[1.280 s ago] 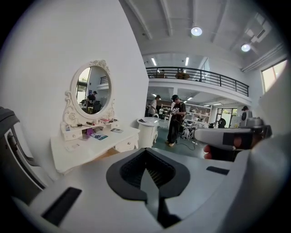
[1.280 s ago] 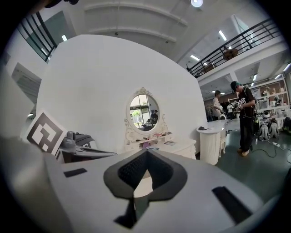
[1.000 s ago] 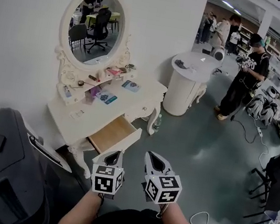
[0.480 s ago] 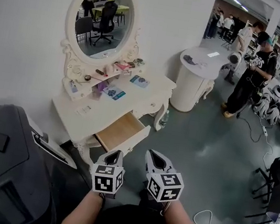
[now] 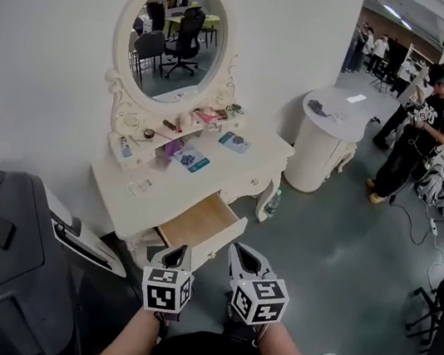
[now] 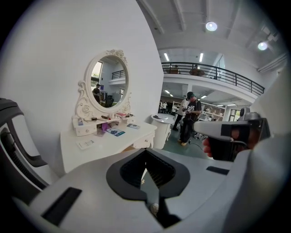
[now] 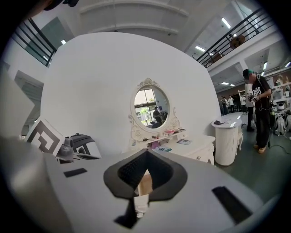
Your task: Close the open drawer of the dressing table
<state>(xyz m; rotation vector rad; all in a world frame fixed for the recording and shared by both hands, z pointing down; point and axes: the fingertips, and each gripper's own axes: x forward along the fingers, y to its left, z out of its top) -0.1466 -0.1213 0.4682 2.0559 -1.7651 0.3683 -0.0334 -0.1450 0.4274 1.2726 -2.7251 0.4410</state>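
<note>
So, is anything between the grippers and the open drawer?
Nothing: in the head view the left gripper and right gripper, both shut, hang just short of the drawer front, over bare floor.

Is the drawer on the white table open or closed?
Open. The drawer sticks out from the dressing table, showing its wooden inside.

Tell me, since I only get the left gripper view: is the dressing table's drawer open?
Observer: Yes; the head view shows the drawer pulled out of the dressing table, its wooden inside bare.
Operator: Is anything touching it?
Observer: Seemingly not; the left gripper and right gripper hover just short of its front.
Operator: Is the right one holding something?
Observer: No; its own view shows jaws together, empty.
</note>
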